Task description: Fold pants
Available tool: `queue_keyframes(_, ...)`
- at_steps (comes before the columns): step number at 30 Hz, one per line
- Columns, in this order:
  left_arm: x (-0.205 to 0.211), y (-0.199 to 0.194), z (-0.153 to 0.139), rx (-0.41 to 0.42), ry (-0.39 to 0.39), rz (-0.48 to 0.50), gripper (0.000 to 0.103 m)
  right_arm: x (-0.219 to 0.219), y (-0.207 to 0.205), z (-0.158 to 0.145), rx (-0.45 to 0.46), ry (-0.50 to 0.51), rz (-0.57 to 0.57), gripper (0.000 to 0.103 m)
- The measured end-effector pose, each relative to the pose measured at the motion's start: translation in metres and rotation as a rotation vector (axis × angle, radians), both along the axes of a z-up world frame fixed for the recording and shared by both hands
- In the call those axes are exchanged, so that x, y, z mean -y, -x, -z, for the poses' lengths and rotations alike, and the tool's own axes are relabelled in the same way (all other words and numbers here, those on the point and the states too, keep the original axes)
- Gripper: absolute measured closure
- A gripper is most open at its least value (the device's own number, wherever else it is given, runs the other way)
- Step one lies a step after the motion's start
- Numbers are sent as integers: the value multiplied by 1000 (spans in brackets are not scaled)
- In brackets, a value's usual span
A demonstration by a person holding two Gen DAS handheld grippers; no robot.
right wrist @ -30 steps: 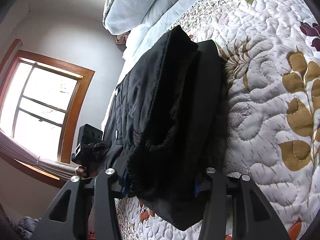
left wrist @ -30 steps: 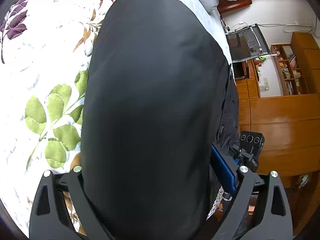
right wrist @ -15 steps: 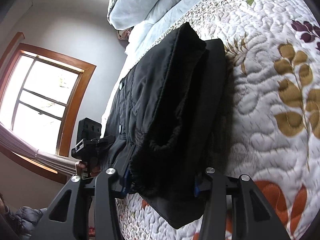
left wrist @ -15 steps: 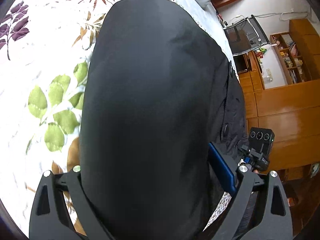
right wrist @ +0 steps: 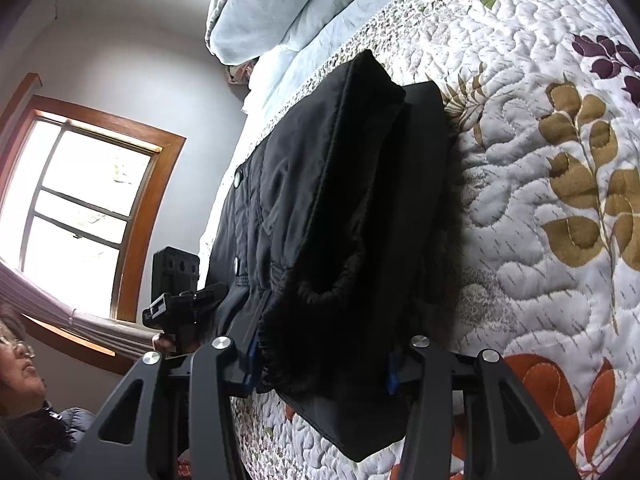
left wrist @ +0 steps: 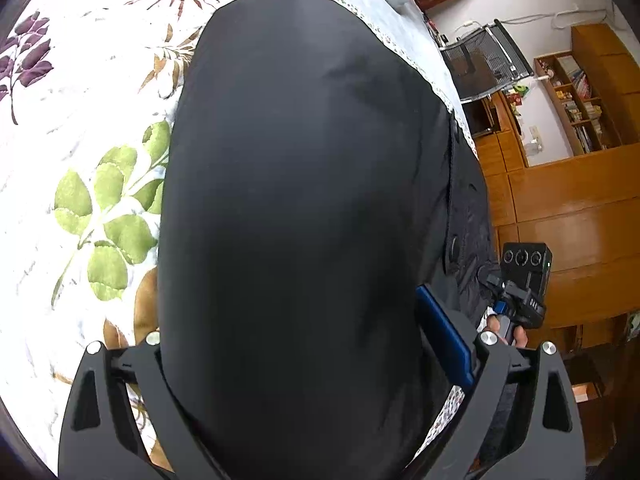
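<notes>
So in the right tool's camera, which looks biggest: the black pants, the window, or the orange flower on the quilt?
Largest to smallest, as they look:
1. black pants
2. window
3. orange flower
The pants are nearest the camera and the flower is cut off at the edge, so real sizes may differ.

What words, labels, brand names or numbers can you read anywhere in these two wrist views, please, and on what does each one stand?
No text reads clearly in either view.
Small white marking on the black handheld gripper body: too small and blurred to read.
Spines of books on the wooden bookshelf: too small to read.
Black folded pants and white floral quilted bedspread: no lettering visible.
</notes>
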State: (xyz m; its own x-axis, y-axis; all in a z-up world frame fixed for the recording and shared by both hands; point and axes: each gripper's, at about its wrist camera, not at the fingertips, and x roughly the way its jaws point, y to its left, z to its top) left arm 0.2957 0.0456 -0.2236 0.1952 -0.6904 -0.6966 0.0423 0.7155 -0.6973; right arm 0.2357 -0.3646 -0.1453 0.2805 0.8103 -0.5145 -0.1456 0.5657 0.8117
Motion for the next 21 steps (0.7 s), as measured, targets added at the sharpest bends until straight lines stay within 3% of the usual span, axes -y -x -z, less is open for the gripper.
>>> queue_keyframes(21,7,-7,-6,-10,-27,55,7,-16,0,8,52,-2,40,53)
